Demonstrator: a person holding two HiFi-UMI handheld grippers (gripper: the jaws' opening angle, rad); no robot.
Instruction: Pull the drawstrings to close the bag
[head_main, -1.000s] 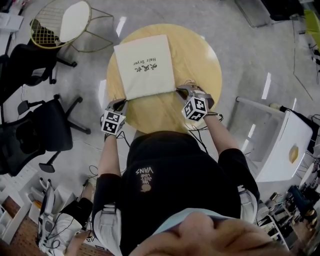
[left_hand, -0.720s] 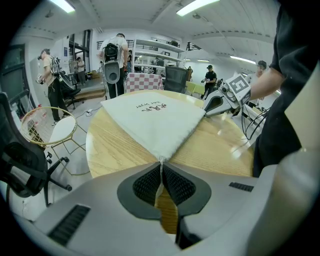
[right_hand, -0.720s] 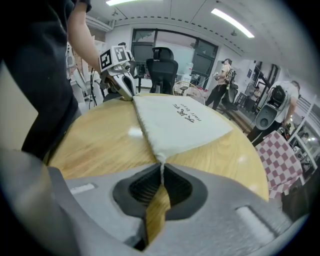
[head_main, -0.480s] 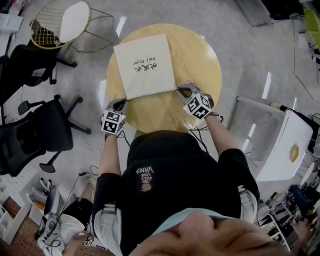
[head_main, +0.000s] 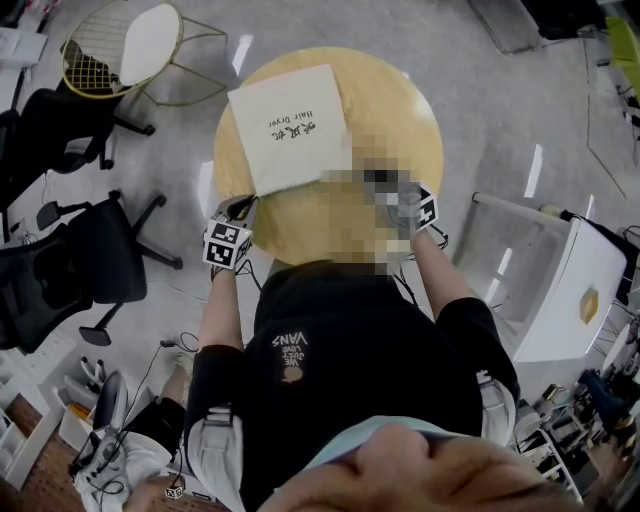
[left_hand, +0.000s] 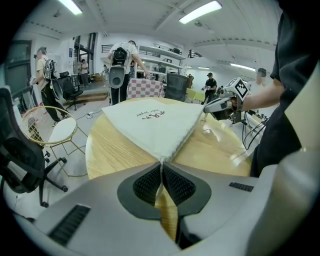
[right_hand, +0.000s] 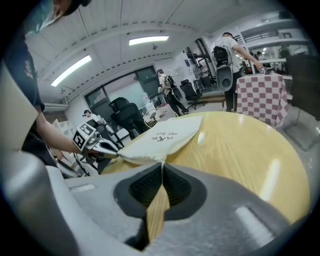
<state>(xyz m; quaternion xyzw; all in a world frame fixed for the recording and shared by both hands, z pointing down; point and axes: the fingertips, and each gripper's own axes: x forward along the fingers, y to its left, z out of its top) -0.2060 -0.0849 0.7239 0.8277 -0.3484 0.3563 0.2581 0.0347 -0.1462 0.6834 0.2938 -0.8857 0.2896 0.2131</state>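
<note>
Both near corners of the white drawstring bag (head_main: 290, 128), which lies on the round wooden tabletop (head_main: 395, 110), are pinched. The left tongs (left_hand: 161, 164) are clamped tight on the left corner. The right tongs (right_hand: 161, 165), whose jaws have just been closing, grip the right corner.

What I count around my tools

One white bag (head_main: 290, 125), one round wooden table (head_main: 400, 115), two grippers, my left gripper (left_hand: 161, 167) and my right gripper (right_hand: 161, 167), one wire chair (head_main: 120, 50), two black office chairs (head_main: 75, 265).
</note>
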